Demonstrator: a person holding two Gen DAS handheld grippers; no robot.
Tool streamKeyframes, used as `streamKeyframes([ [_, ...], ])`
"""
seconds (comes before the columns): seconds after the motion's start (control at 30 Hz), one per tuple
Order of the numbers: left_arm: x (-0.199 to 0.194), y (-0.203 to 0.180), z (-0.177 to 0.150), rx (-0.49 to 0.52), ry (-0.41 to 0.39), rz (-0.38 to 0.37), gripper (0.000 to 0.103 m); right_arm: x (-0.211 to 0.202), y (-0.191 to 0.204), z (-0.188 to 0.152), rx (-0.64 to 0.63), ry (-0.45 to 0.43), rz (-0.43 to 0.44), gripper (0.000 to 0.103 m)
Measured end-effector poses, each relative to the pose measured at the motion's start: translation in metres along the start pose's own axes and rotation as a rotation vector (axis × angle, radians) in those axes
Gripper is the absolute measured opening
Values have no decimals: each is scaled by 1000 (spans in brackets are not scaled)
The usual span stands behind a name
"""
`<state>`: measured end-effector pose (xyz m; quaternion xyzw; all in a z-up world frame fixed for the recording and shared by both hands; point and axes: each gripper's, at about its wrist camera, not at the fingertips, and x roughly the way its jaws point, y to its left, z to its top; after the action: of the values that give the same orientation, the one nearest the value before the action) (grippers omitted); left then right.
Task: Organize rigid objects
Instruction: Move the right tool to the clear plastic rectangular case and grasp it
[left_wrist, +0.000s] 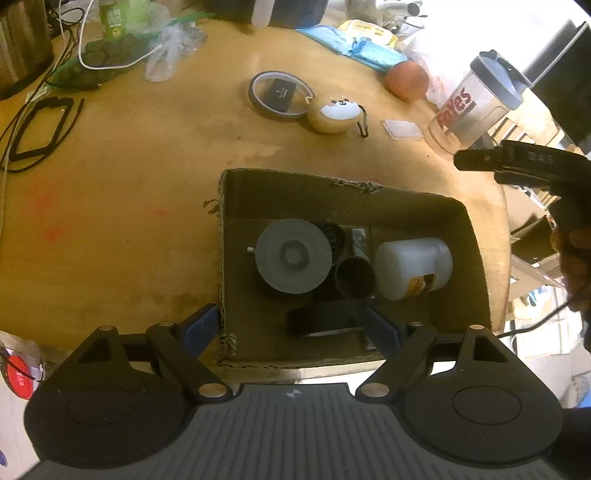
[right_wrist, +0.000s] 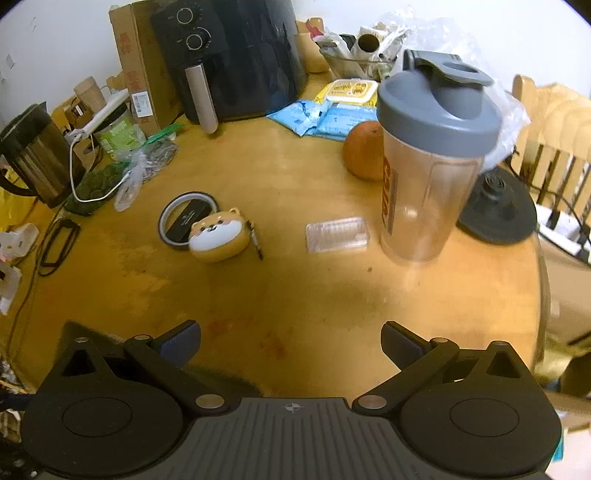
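A cardboard box (left_wrist: 476, 258) stands on the wooden table and holds a grey lid (left_wrist: 293, 255), a black cup (left_wrist: 354, 277), a white plastic jug (left_wrist: 413, 267) and a black tape roll (left_wrist: 325, 322). My left gripper (left_wrist: 291, 328) is open, over the box's near end above the tape roll. My right gripper (right_wrist: 291, 343) is open and empty above bare table; it also shows in the left wrist view (left_wrist: 524, 162). A shaker bottle (right_wrist: 432, 158), a clear plastic case (right_wrist: 337, 234), a dog-shaped case (right_wrist: 218, 240) and a round lid (right_wrist: 181, 218) sit ahead of it.
An orange (right_wrist: 364, 155), blue packets (right_wrist: 321, 120), an air fryer (right_wrist: 229, 55), a kettle (right_wrist: 33, 155) and plastic bags with cables (right_wrist: 110, 177) crowd the far side. A black disc base (right_wrist: 498, 210) lies at the right edge.
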<state>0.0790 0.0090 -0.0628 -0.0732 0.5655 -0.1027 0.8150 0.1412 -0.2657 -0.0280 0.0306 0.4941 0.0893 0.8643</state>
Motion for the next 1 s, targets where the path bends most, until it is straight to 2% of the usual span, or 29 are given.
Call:
streamKeyframes([
  [0.23, -15, 17, 14, -62, -65, 34, 85, 31, 3, 10, -71, -48, -21, 102],
  [0.33, -22, 22, 22, -78, -97, 60, 85, 48, 6, 13, -104, -51, -33, 96],
  [0.43, -26, 24, 25, -89, -113, 74, 85, 65, 9, 16, -126, -48, -44, 94],
  [0.67, -28, 34, 26, -124, -119, 102, 85, 102, 8, 27, -135, -30, -85, 89],
  [0.87, -30, 42, 26, -153, -116, 122, 85, 131, 2, 38, -114, 31, -94, 90],
  [1.0, -31, 50, 26, -176, -115, 136, 85, 138, 2, 48, -122, 25, -114, 90],
])
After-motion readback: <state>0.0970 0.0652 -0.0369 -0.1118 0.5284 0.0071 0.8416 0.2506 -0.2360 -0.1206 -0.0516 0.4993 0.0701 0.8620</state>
